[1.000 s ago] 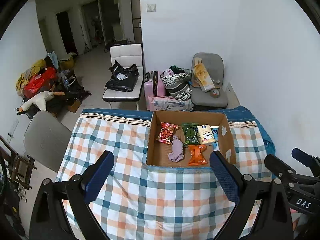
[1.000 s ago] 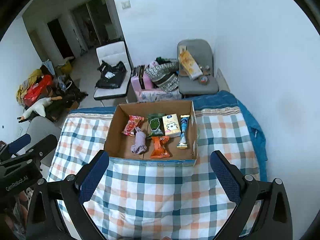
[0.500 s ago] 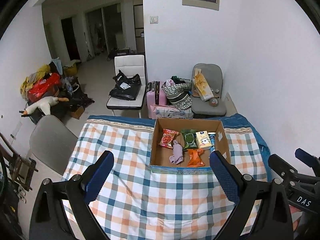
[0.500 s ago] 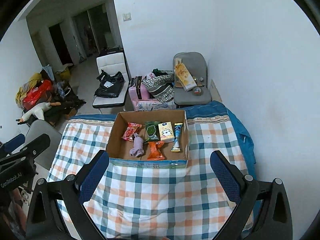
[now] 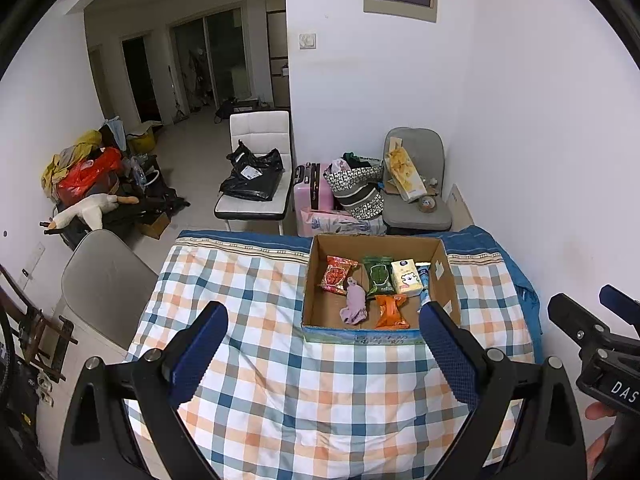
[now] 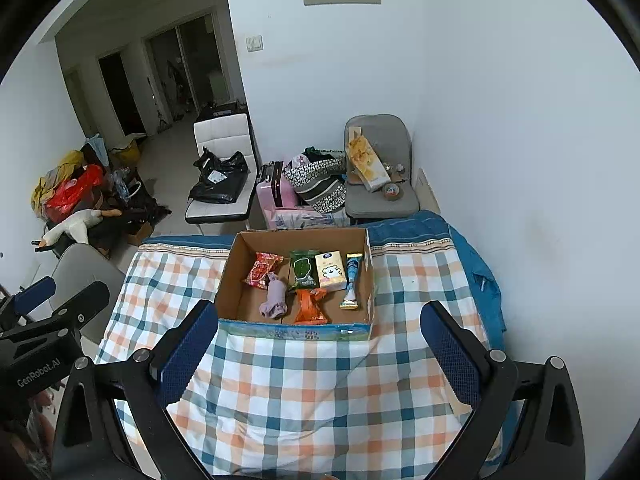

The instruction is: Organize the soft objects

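The soft things lay in an open cardboard box that stood on a checked quilt, toward its far edge. Along the far row of the box sat a red packet, a green pack, a cream tissue pack and a blue tube that ran along the right wall. Nearer lay a lilac cloth, one end touching the red packet, and an orange packet just beside it. From the left wrist view the same lilac cloth and orange packet showed in the box, with the tube mostly hidden behind a fingertip. The left gripper hung above the quilt on the near side of the box, its jaws spread wide and holding nothing. The right gripper hung likewise near the box, jaws spread wide and bare; each gripper showed at the edge of the other's view. Beyond the quilt stood a grey chair with a yellow carton on it, a pink suitcase, a patterned bag and a white chair bearing a black bag. A plush goose lay on a heap at the left wall.
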Action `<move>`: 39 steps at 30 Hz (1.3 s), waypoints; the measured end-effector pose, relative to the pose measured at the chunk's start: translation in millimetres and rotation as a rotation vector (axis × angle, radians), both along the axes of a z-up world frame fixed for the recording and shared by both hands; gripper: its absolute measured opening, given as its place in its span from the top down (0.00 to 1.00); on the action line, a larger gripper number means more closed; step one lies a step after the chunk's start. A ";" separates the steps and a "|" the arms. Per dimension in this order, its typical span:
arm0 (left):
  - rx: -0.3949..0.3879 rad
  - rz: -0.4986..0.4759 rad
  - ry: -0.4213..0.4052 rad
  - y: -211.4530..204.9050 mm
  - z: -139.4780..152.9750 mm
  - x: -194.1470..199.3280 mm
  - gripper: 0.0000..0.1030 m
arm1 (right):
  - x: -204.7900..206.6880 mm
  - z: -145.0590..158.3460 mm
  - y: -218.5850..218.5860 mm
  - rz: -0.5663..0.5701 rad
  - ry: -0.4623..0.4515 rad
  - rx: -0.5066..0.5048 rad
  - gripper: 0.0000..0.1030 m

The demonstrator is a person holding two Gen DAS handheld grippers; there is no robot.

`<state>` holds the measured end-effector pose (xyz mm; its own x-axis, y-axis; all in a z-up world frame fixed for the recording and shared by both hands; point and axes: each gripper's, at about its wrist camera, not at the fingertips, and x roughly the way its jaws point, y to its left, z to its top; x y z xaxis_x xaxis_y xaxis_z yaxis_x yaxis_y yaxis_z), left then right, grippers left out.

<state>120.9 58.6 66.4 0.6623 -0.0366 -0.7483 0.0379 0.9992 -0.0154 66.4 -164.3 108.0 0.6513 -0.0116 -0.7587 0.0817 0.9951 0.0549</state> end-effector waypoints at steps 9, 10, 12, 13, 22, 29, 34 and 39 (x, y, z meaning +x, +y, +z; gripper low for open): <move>-0.004 0.005 -0.009 2.6 1.8 -3.7 0.05 | -1.5 2.5 0.8 0.010 -0.002 0.007 0.00; -0.003 0.006 -0.009 2.7 1.7 -3.9 0.05 | -1.7 2.1 3.3 0.012 -0.002 0.007 0.00; -0.005 0.007 -0.006 3.5 1.3 -4.4 0.05 | -2.5 2.1 3.9 0.016 -0.001 0.004 0.00; -0.005 0.008 -0.006 3.6 0.9 -4.1 0.05 | -3.1 2.8 4.8 0.014 -0.003 0.007 0.00; -0.005 0.006 -0.008 5.0 0.8 -5.4 0.05 | -4.6 5.0 6.9 0.012 -0.016 0.002 0.00; -0.003 0.009 -0.011 5.8 1.2 -6.3 0.05 | -4.5 6.4 5.3 0.012 -0.019 0.005 0.00; -0.003 0.011 -0.018 7.0 4.3 -5.7 0.05 | -4.4 7.2 5.0 0.014 -0.020 0.006 0.00; 0.002 0.020 -0.021 8.6 5.8 -5.6 0.05 | -4.4 6.8 4.8 0.014 -0.021 0.007 0.00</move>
<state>115.3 67.2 72.2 0.6782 -0.0220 -0.7345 0.0180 0.9997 -0.0133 62.0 -159.4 114.8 0.6671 0.0026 -0.7450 0.0668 0.9958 0.0633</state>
